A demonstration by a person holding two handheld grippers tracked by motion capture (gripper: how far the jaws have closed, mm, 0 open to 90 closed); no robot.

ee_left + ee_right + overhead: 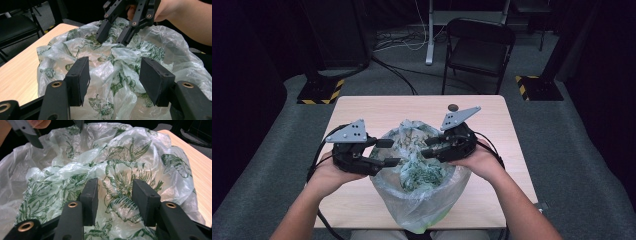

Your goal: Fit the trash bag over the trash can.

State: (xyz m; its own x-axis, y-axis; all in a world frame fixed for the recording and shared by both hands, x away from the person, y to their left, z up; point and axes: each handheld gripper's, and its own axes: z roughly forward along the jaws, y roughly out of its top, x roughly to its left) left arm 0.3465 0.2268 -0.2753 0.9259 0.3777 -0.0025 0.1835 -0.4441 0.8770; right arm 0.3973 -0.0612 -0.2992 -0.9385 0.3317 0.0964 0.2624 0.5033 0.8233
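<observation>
While over plastic bag (pixel 422 172), both grippers' jaws stand apart, gripping nothing.

bag (pixel 422 200) base cut off, chair (pixel 479 45) top cropped

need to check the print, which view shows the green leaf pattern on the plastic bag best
The right gripper view: the plastic bag shows its leaf print large and sharp. The left gripper view shows it smaller, partly behind jaws; the high view shows only a green blur.

A crumpled, translucent green-leaf-printed plastic bag (pixel 419 170) sits open-mouthed at the table's near edge.
</observation>
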